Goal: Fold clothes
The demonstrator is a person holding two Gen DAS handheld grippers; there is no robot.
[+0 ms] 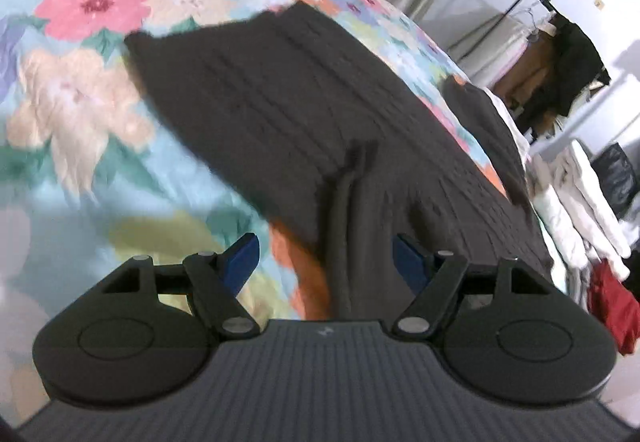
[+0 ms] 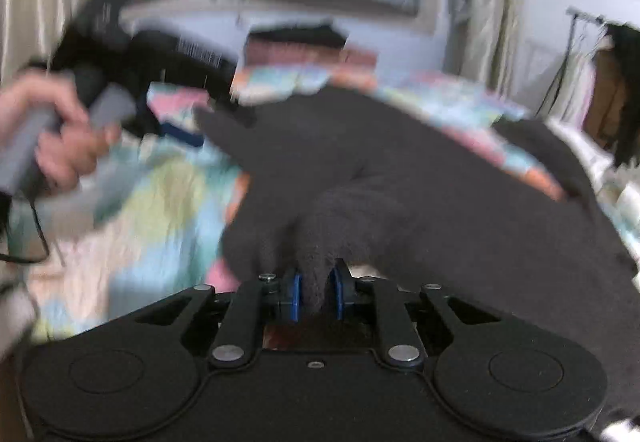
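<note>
Fabric of one dark grey knitted sweater [image 2: 420, 193] is bunched between the two blue pads of the right tongs [image 2: 316, 294], which are closed on it and hold that part raised off the bed. The left tongs [image 1: 326, 254] stand wide open, their two blue pads well apart, with a ribbed edge of the same sweater [image 1: 280, 101] running up between them without touching either pad. The sweater lies spread across one floral bedspread [image 1: 80, 81] covering the bed. In the right wrist view a hand [image 2: 60, 137] grips the grey handle of the left tool, just above the bedspread, blurred. Farther off, beside the bed, lies a heap of pale clothes [image 1: 580, 193] with one red garment [image 1: 612, 302], and beyond it stands one clothes rack [image 1: 560, 57] hung with dark and brown garments.
</note>
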